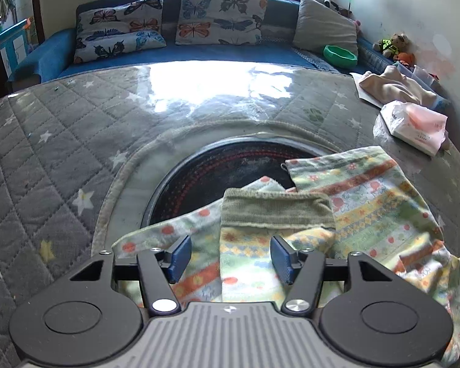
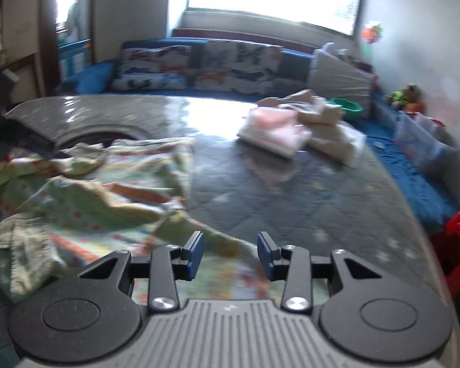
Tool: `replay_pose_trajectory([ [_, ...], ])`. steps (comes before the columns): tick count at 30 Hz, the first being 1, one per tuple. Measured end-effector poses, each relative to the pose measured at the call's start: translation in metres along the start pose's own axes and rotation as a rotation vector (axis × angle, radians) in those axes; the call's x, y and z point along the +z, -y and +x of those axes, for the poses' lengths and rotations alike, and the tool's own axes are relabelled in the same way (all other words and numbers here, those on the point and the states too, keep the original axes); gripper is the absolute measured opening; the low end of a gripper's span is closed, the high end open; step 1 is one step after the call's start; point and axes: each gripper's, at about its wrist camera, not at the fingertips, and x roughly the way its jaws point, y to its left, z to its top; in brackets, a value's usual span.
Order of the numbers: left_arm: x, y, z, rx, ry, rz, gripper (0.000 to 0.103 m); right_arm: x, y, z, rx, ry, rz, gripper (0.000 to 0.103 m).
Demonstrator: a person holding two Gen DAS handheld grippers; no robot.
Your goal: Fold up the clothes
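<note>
A small patterned garment in pale green, yellow and orange stripes lies crumpled on the quilted grey table cover. One of its ends, with a ribbed olive cuff, points away from me. My left gripper hovers low over that cuffed part, jaws open, the cloth lying between the blue pads without being pinched. In the blurred right wrist view the same garment spreads to the left. My right gripper is open above its near right edge, holding nothing.
A black round disc sits in the table under the garment's far edge. A tissue pack and beige cloth lie at the far right. Behind stands a blue sofa with butterfly cushions and a green bowl. A red stool is at the right.
</note>
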Motion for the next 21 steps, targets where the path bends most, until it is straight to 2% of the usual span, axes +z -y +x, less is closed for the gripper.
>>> replay_pose_trajectory([
  [1, 0.002, 0.001, 0.002, -0.003, 0.001, 0.002, 0.058, 0.001, -0.005, 0.003, 0.017, -0.004, -0.009, 0.039],
  [5, 0.008, 0.005, 0.012, -0.005, 0.000, 0.011, 0.047, 0.002, -0.019, 0.013, 0.062, -0.023, -0.029, 0.043],
  [9, 0.009, 0.008, 0.016, 0.006, 0.017, 0.023, 0.017, 0.000, -0.026, 0.024, 0.092, -0.046, -0.045, 0.043],
  [11, 0.009, 0.004, 0.015, -0.013, 0.020, -0.004, 0.011, 0.000, -0.027, 0.028, 0.101, -0.051, -0.043, 0.043],
  [15, 0.005, -0.005, -0.001, -0.028, 0.064, -0.078, 0.007, 0.000, -0.029, 0.031, 0.110, -0.049, -0.042, 0.043],
  [21, -0.001, -0.028, -0.067, 0.057, 0.225, -0.130, 0.007, 0.000, -0.038, 0.029, 0.150, -0.051, -0.065, 0.043],
])
